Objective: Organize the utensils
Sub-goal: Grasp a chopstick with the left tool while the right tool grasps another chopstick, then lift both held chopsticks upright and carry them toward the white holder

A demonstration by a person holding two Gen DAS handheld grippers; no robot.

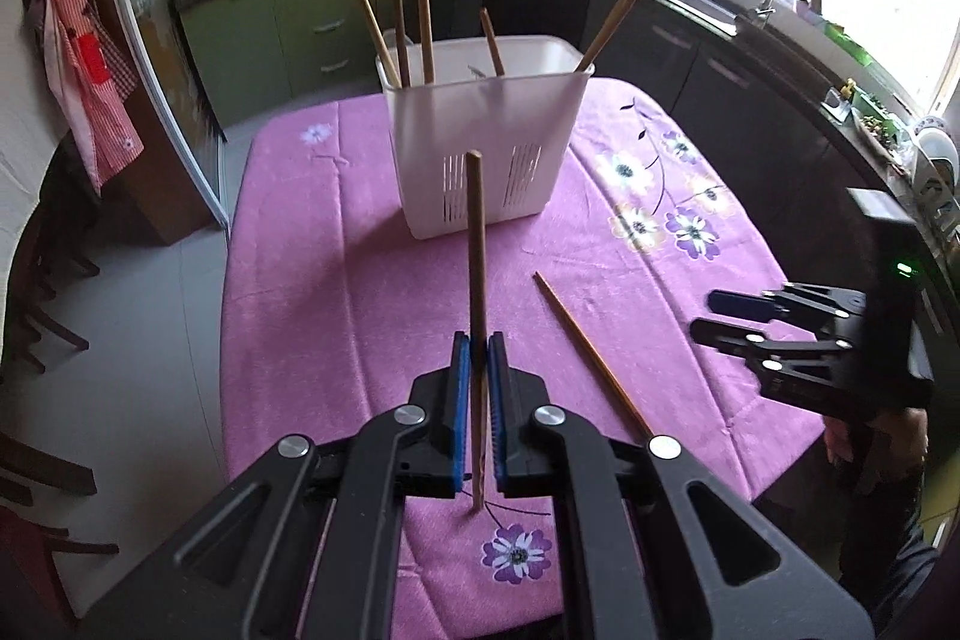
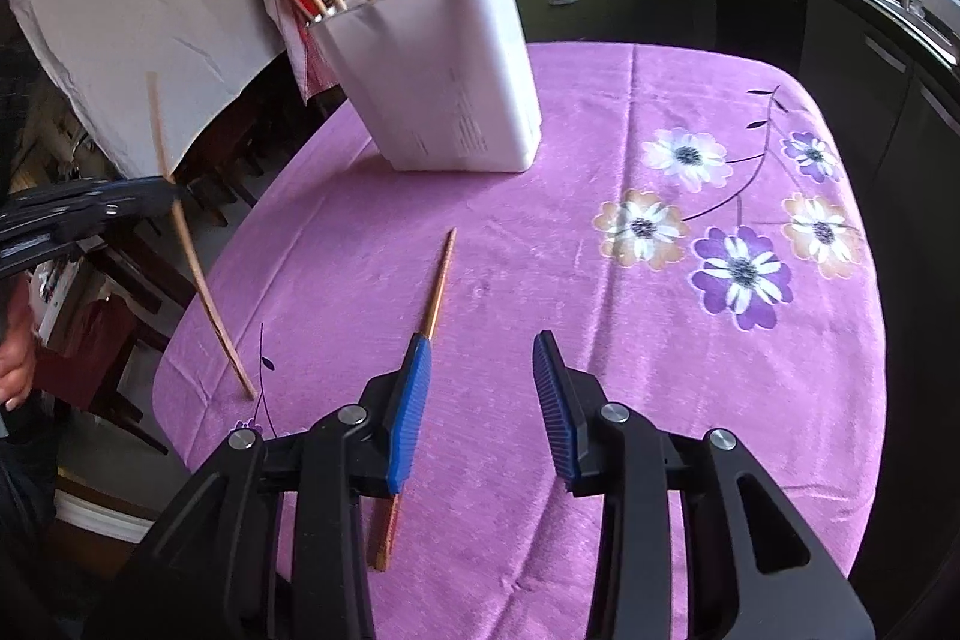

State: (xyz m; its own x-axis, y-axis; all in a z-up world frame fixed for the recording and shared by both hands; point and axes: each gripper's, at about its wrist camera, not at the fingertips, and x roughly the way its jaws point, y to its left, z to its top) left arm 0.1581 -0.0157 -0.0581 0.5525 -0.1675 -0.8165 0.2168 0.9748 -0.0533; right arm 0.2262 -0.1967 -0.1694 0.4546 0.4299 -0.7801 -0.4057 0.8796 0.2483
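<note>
My left gripper point(image 1: 479, 341) is shut on a wooden chopstick point(image 1: 477, 244) that stands nearly upright, its lower tip just above the purple cloth. From the right wrist view the same left gripper point(image 2: 162, 190) and held chopstick point(image 2: 186, 244) hang over the table's left edge. A second chopstick point(image 1: 591, 352) lies flat on the cloth. My right gripper point(image 2: 483, 347) is open just above it, and this lying chopstick point(image 2: 441, 280) passes under the left finger point(image 2: 411, 400). A white slotted holder point(image 1: 486, 142) with several chopsticks stands at the table's far middle.
The table point(image 2: 660, 400) has a purple flowered cloth, with its edges near on the left and front. Wooden chairs point(image 1: 42, 328) stand by the left side. Kitchen counters and a sink point(image 1: 720, 10) line the back and right. A person's hand point(image 2: 15, 370) shows at far left.
</note>
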